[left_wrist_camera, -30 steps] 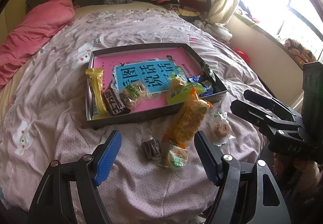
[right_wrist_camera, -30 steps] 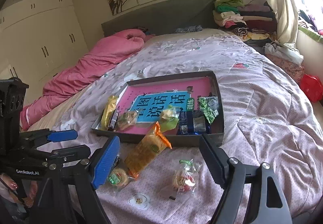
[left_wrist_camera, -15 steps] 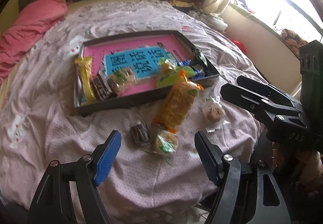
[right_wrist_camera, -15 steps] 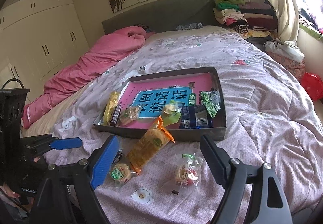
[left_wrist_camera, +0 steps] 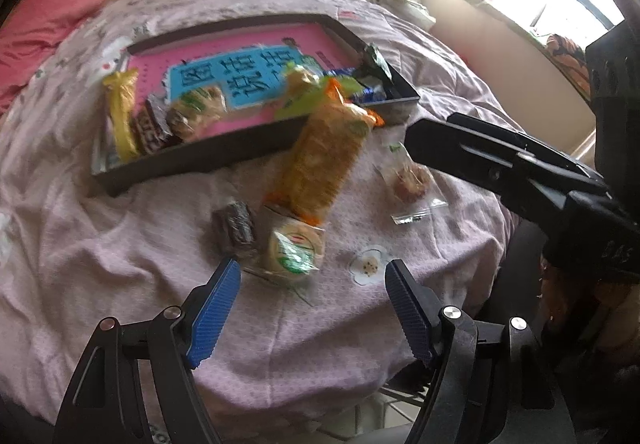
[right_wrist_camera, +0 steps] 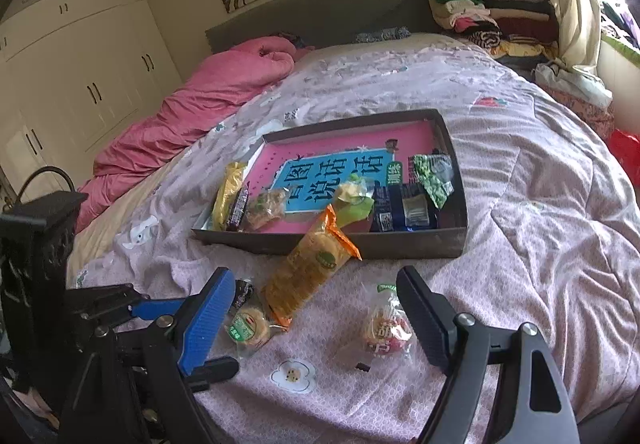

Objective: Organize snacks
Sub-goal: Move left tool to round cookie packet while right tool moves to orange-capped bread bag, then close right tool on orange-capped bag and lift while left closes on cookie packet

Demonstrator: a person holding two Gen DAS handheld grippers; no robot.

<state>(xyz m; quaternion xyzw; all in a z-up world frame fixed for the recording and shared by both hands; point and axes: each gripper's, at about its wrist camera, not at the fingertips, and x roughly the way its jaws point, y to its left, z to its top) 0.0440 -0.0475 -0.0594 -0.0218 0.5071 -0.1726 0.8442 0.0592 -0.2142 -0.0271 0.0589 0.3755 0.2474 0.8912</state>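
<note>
1. I count four snacks loose on the bed (right_wrist_camera: 520,244): an orange cracker pack (right_wrist_camera: 308,264) leaning on the tray (right_wrist_camera: 456,244), a round green-label cake (right_wrist_camera: 246,326), a dark bar (left_wrist_camera: 236,228) and a clear-bagged pastry (right_wrist_camera: 386,328).
2. Inside the tray lie roughly seven more.
3. My left gripper (left_wrist_camera: 312,304) and right gripper (right_wrist_camera: 316,308) both hang with jaws wide, empty.
4. Only the right view shows the wardrobe (right_wrist_camera: 80,63).

Snack labels in tray (left_wrist_camera: 248,159) blurred; dark wrapper (right_wrist_camera: 243,290) part-hidden.
</note>
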